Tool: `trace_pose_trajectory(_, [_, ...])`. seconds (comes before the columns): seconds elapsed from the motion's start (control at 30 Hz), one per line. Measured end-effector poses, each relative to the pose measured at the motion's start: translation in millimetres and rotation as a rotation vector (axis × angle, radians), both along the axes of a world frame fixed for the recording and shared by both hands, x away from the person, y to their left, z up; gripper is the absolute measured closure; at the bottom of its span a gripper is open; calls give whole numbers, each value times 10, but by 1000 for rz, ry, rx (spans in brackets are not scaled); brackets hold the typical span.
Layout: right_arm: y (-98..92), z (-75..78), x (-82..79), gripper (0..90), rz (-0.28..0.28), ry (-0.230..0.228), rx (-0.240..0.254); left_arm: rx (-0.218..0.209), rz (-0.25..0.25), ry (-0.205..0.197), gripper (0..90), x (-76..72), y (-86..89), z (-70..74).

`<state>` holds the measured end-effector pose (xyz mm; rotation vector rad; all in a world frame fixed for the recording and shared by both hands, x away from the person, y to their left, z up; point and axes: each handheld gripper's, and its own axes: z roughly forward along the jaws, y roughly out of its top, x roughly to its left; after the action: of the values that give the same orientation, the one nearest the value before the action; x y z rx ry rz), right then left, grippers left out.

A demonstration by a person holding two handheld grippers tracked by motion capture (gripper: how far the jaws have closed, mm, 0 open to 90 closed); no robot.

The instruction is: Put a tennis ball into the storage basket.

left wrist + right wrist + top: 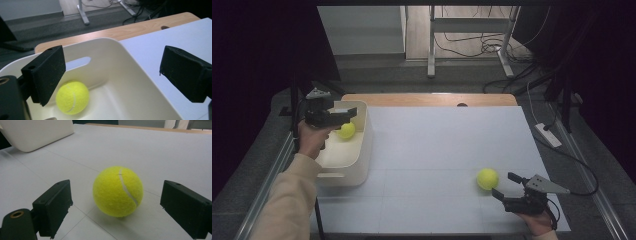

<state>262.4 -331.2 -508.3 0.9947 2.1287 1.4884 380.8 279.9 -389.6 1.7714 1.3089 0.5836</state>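
Your left tongs (pixel 346 114) hang released over the bin (pixel 362 150) at frame left with one ball (pixel 345 130) inside, right tongs (pixel 507 186) gape short of the ball (pixel 487 178) at lower right on the worktop (pixel 437 145) — nudge it off-centre and it likely rolls away.

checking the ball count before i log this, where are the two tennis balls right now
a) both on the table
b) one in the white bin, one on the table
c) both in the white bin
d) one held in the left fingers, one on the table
b: one tennis ball lies inside the white bin under the open left gripper, and the other ball sits on the table just ahead of the right gripper.
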Motion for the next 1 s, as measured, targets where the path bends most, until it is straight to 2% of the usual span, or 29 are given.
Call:
trace_pose_trajectory(0.1, [-9, 4, -4, 101, -2, 2, 5, -9, -45, -27, 76, -60, -95, 35])
trace_pose_trajectory(0.37, [-17, 8, 8, 101, -7, 3, 21, -41, -110, -57, 77, -168, -208, 62])
trace_pose_trajectory(0.43, [5, 4, 33, 101, -5, 2, 18, -48, -140, -69, 78, -226, -252, 59])
trace_pose_trajectory(0.57, [31, 1, 51, 101, 3, 3, 11, -57, -167, -84, 79, -297, -296, 68])
trace_pose_trajectory(0.8, [62, 15, 49, 101, 13, -12, 9, -68, -213, -103, 82, -370, -398, 90])
trace_pose_trajectory(1.0, [50, 20, 39, 101, 13, -16, 12, -85, -259, -108, 82, -366, -534, 110])
